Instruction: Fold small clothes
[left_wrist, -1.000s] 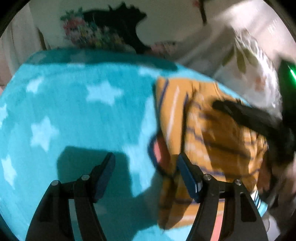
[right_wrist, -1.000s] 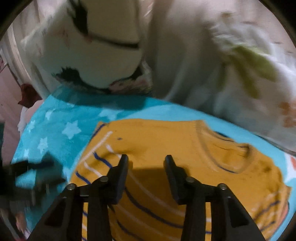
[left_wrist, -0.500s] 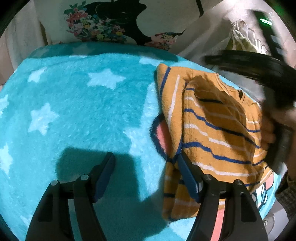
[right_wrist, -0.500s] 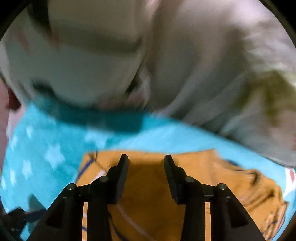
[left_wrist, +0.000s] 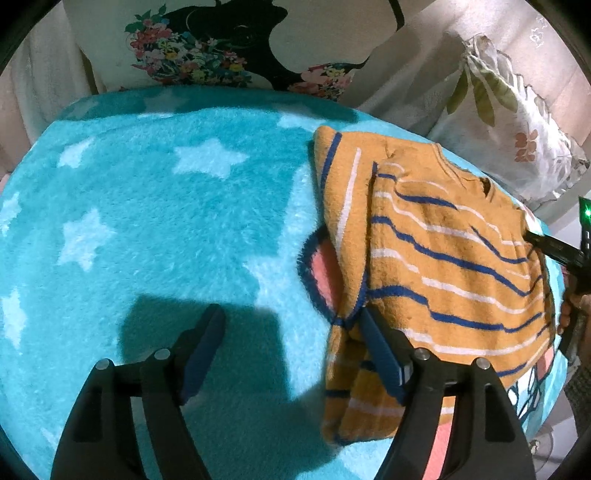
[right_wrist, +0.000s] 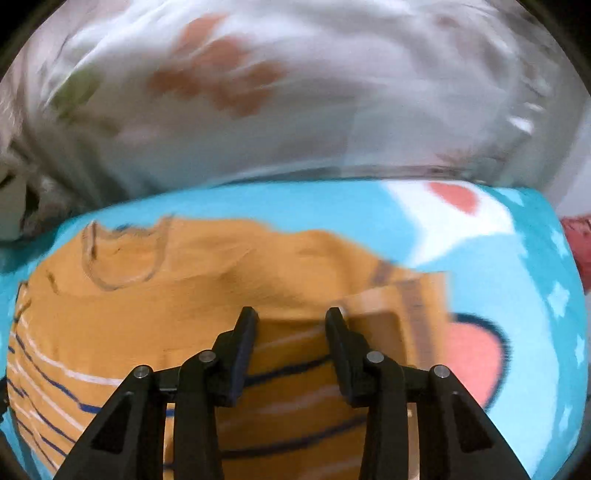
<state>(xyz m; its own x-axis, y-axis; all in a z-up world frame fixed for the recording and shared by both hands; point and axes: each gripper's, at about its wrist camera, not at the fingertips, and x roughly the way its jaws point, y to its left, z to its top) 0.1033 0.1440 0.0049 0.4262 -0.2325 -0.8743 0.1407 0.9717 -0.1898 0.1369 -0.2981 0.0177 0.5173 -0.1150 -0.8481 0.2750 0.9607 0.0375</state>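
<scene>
The orange striped sweater (left_wrist: 443, 258) lies partly folded on the turquoise star blanket (left_wrist: 166, 221). The left gripper (left_wrist: 291, 350) has jaws spread, the sweater's edge by its right jaw. The right gripper (right_wrist: 291, 343) hovers over the sweater, jaws spread.

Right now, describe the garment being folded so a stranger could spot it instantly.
Find the turquoise star-patterned blanket spread over the bed. On its right side, in front of the floral pillow, lies a small sweater. It is the only mustard-orange thing there, crossed by blue and white stripes and folded over on itself.
</scene>
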